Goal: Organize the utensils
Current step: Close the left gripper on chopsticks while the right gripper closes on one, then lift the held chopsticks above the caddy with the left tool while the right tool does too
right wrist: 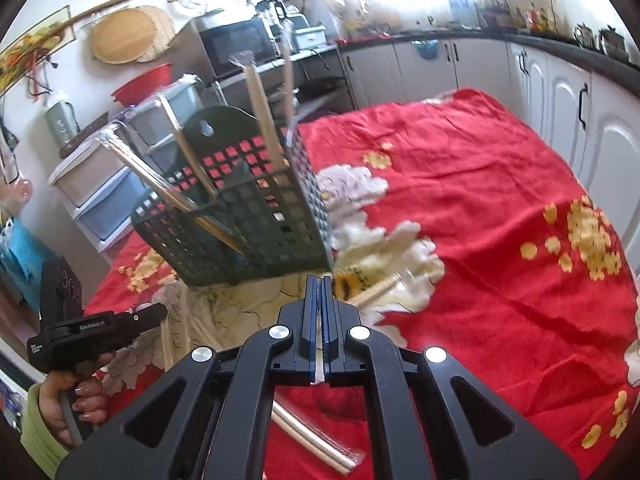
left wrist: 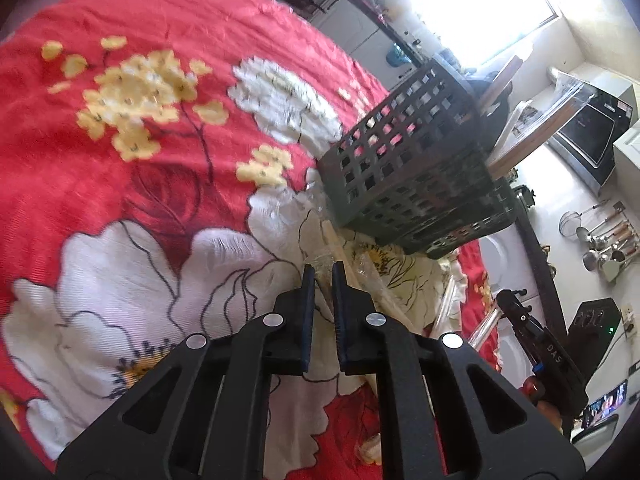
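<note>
Clamped in the right gripper [right wrist: 319,280] is a wrapped chopstick pair [right wrist: 319,350]; left gripper [left wrist: 322,268] pinches wrapped chopsticks [left wrist: 340,248] beside the black basket [left wrist: 416,176].

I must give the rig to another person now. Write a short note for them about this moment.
Right tool: shut on a wrapped chopstick pair, beside the black basket.
Left tool: nearly closed over clear wrapping on the red floral cloth; a firm grip is not visible.
Done: several wrapped pairs stand in the basket.
Left: put the held pair in, then collect the loose pairs on the cloth.
</note>
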